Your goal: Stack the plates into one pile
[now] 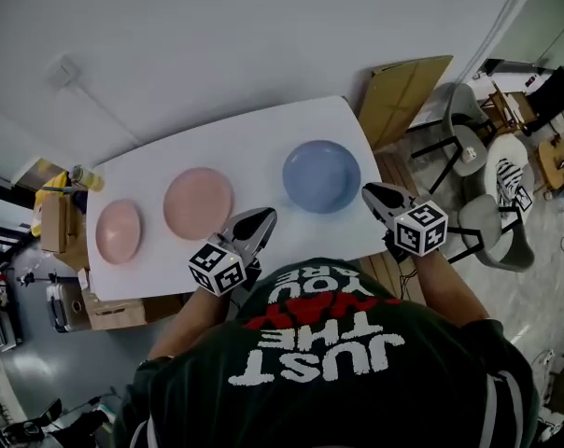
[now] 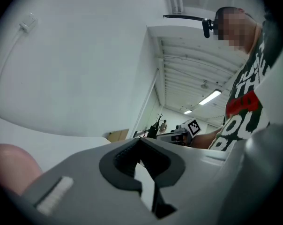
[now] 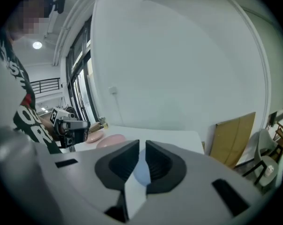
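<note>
Largest: white smooth rectangular table (image 1: 263,138) with rounded corners, close to a pale plain wall. Leaves a bare strip along the far edge and some bare top at the right end, beside a flat brown cardboard sheet (image 1: 405,96) that leans there. Carries three plates in one row, all well apart, none stacked. At the right, round shallow blue plate (image 1: 321,175). Then the round middle pink plate (image 1: 199,203), and near the left edge the left pink plate (image 1: 119,231), same smooth look. Over the near edge, grey hard-shell left gripper (image 1: 261,217), jaws pressed together on nothing, close to the middle pink plate. At the near right corner, right gripper (image 1: 373,194), jaws closed to a thin slit, empty, pointing toward the blue plate.
</note>
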{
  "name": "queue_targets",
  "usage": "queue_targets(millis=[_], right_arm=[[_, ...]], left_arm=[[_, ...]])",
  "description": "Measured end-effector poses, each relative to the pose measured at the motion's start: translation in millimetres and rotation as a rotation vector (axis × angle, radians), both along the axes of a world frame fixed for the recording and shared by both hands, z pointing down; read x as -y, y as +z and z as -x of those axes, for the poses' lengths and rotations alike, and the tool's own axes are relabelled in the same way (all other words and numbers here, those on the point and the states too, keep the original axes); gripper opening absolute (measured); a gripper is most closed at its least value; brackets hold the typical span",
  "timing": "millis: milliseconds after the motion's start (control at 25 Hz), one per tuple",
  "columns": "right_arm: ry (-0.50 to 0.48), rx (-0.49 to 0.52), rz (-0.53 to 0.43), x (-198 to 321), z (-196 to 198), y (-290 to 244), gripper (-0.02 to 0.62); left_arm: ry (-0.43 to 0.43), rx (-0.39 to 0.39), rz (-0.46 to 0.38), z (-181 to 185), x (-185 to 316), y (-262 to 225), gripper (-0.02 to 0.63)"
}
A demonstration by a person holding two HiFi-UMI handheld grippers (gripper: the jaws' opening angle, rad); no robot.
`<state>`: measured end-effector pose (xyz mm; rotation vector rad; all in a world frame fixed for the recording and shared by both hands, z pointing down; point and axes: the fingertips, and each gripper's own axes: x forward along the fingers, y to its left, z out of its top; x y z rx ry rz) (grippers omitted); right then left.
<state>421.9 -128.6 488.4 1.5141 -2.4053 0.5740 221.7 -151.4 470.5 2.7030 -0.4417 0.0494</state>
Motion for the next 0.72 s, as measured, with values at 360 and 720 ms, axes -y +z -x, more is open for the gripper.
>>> queue_targets(millis=[360,720], right_arm=[[0.029,0.057,0.335,73.7,-91.7,131.9,0.122],[0.078,0.047,0.599,95.8,-85.4,246.0,0.137]], left_arm=[[-0.15,0.075,0.048,-52.5,6.6,26.8,0.008],[-0.261,0.133,0.125,-35.1,1.9,59.6,0.008]])
